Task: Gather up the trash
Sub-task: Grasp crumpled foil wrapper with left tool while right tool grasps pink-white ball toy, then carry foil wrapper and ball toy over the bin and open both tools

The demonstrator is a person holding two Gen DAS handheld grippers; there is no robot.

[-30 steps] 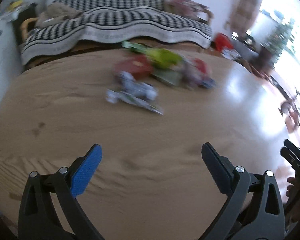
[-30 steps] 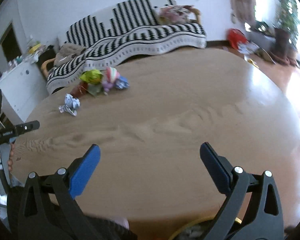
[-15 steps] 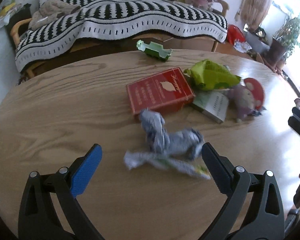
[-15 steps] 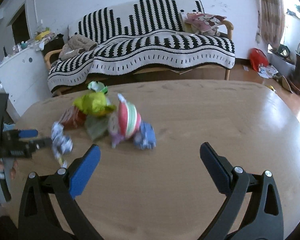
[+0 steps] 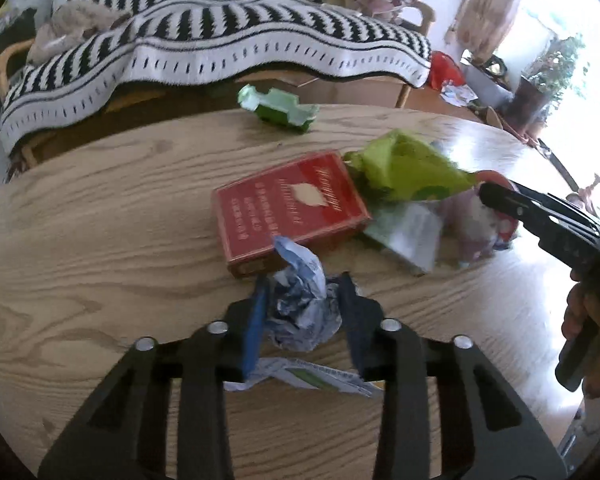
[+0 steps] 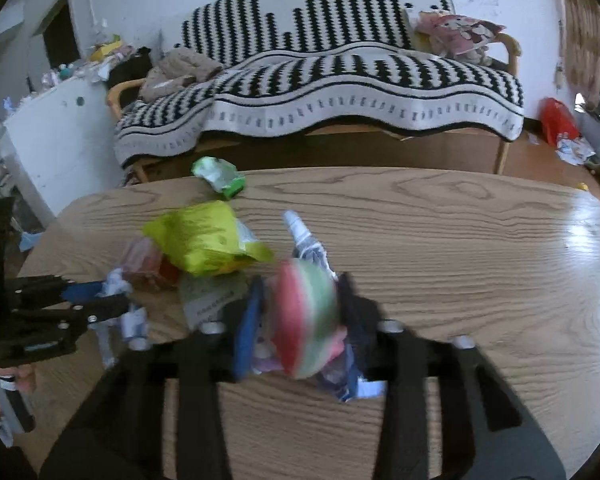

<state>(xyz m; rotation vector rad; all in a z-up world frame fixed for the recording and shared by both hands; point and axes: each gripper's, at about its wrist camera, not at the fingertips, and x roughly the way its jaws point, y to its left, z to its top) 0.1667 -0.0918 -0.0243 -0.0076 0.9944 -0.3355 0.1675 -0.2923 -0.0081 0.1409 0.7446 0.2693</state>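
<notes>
Wood surface (image 5: pixel 100 248): left claw (image 5: pixel 300 312) clenched on crumpled wrapper (image 5: pixel 300 304), right claw (image 6: pixel 300 312) clenched on striped wrapper (image 6: pixel 304 312).

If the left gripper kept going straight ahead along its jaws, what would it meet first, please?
Beyond the crumpled blue-white wrapper already between its jaws, the left gripper would most likely meet the red box first; it lies just past the wrapper, though the gap is unclear.

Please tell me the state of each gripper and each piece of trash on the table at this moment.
left gripper: shut on crumpled paper wrapper.
right gripper: shut on striped pink and green wrapper.
red box: lying flat, closed.
yellow-green bag: crumpled, loose on the table.
green carton: flattened, near the far edge.
grey-green packet: lying flat beside the red box.
</notes>
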